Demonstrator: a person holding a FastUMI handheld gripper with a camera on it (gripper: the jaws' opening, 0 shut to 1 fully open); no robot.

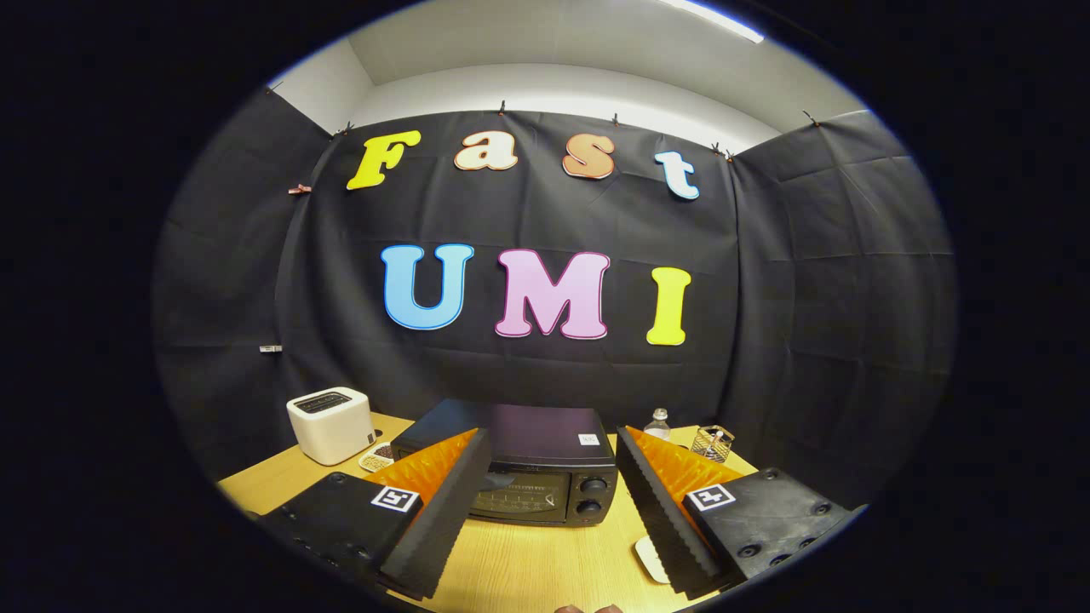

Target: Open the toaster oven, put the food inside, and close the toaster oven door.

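Black cloth walls enclose a pale wooden tabletop (pixel 528 562), and on it, straight ahead, stands the toaster oven (pixel 519 472). Its door (pixel 519 492) appears closed, with 2 knobs (pixel 590 495) stacked at the right of the front panel. Your gripper (pixel 549 498) is spread wide and holds nothing; both fingers frame the oven from short of it, so the oven sits beyond them and between their lines.

Judgement: the opening step is not yet begun. The door handle is too dim to make out, so come in lower and closer before you commit, then hook or pinch at the door's top edge and pull down along the hinge arc, not straight back, or the light oven may slide.

A white plate edge (pixel 651 560) lies just beside the right finger; whether it carries the food cannot be told. Left of the oven stands a white toaster (pixel 330 423) with a small dish (pixel 376 460) beside it; right of it, a bottle (pixel 656 423) and a wire basket (pixel 713 443).
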